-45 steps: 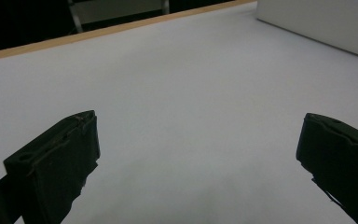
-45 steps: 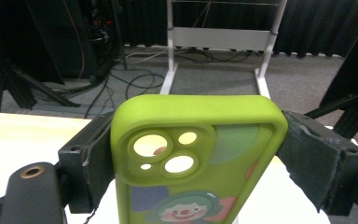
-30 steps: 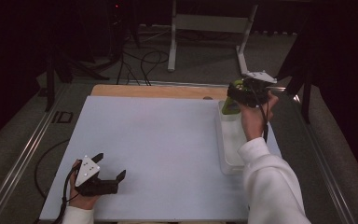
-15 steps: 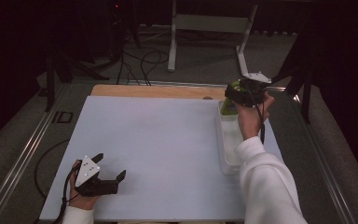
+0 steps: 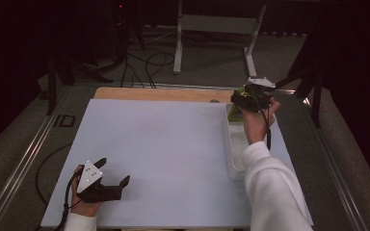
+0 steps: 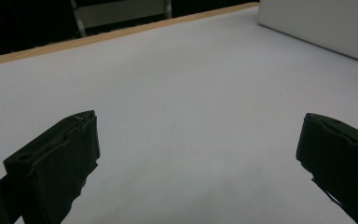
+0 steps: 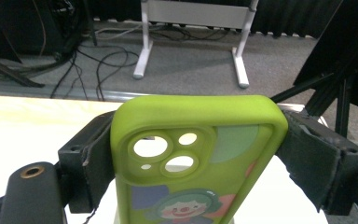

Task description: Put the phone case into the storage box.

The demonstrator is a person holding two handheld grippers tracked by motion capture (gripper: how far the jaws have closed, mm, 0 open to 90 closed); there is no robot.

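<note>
A white worktop [image 5: 173, 154] with a wooden strip [image 5: 159, 94] along its 12 o'clock edge is seen from the high view. A white oblong tray [image 5: 233, 159] is set at the worktop's 3 o'clock side. Grey carpeted floor [image 5: 207, 53] is spread beyond the 12 o'clock edge, where a white metal frame stand [image 5: 217, 24] is placed and dark cables [image 5: 149, 60] are trailed towards 11 o'clock. A metal rail [image 5: 21, 163] is run along the 9 o'clock side, and dark stand legs [image 5: 313, 91] are seen at 2 o'clock.
</note>
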